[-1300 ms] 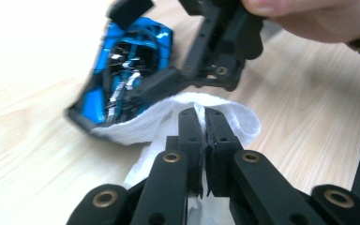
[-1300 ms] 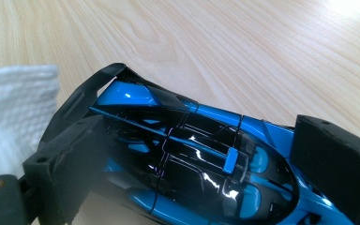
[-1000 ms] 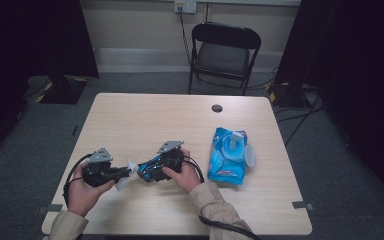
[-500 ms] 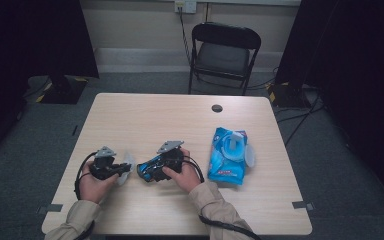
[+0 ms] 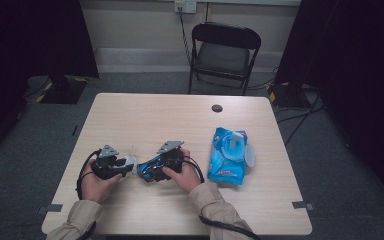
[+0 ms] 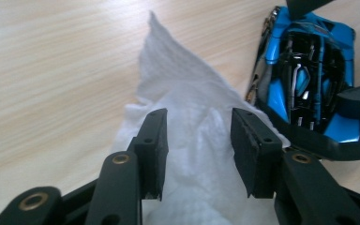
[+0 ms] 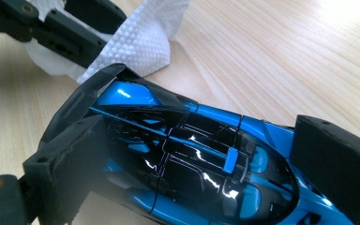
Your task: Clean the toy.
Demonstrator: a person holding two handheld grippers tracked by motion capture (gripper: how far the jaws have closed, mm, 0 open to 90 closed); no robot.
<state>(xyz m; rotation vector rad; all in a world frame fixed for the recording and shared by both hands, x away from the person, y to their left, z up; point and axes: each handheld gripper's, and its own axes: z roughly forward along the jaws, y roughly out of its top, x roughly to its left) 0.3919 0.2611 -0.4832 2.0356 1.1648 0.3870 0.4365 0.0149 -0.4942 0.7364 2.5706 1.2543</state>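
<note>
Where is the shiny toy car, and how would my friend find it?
Start at the pale wooden table and go to its near edge, between the two hands. The glossy blue and black toy car sits there, clamped in the right tool. Beside it lies a crumpled white wipe, soft, not shiny.

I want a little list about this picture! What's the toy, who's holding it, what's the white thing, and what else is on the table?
toy: blue and black toy car
held by: right gripper, jaws clamped on the car's sides
white thing: wipe lying on the table
left gripper: jaws just opened, wipe between them, not squeezed
also on table: blue wipes pack, lid open
behind table: black folding chair
</note>
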